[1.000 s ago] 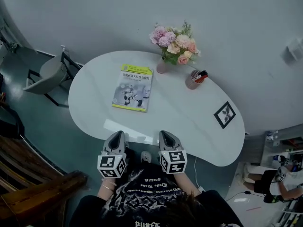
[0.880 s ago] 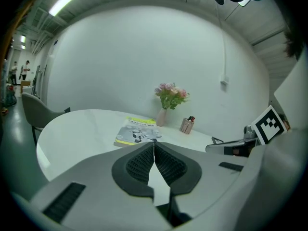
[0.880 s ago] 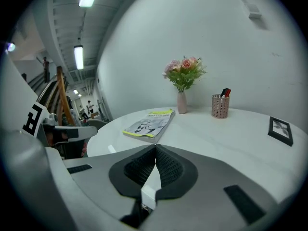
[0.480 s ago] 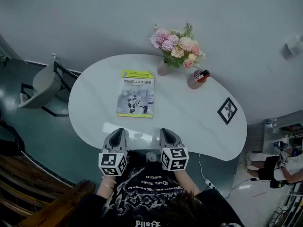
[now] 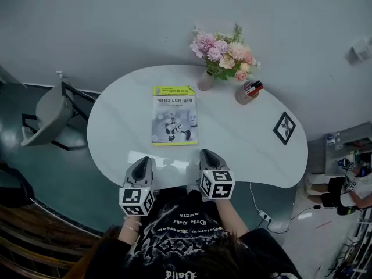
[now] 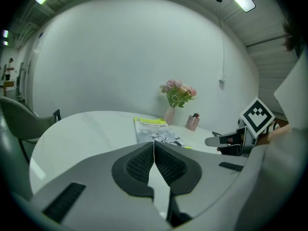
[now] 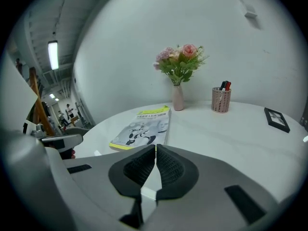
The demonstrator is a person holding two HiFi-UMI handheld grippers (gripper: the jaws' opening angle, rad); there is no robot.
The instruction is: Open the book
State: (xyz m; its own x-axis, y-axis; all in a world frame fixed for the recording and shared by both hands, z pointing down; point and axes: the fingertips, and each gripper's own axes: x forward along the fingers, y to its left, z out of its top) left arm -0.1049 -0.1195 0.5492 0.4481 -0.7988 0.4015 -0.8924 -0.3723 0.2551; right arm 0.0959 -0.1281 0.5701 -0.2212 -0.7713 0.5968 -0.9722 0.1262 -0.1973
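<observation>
Left tongs (image 5: 141,165) and right tongs (image 5: 207,155) are closed, empty; shut tips could skid the seemingly thin book (image 5: 174,115) across the desk (image 5: 244,147).

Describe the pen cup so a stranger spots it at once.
On the white table, look to the far edge where the flower vase stands. Right of it is the pen cup: short, pinkish, holding red and black pens, not flowers.

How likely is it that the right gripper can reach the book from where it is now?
Probably yes. The right gripper, jaws shut and empty, sits at the near edge of the table, and only bare tabletop lies between it and the closed book.
</observation>
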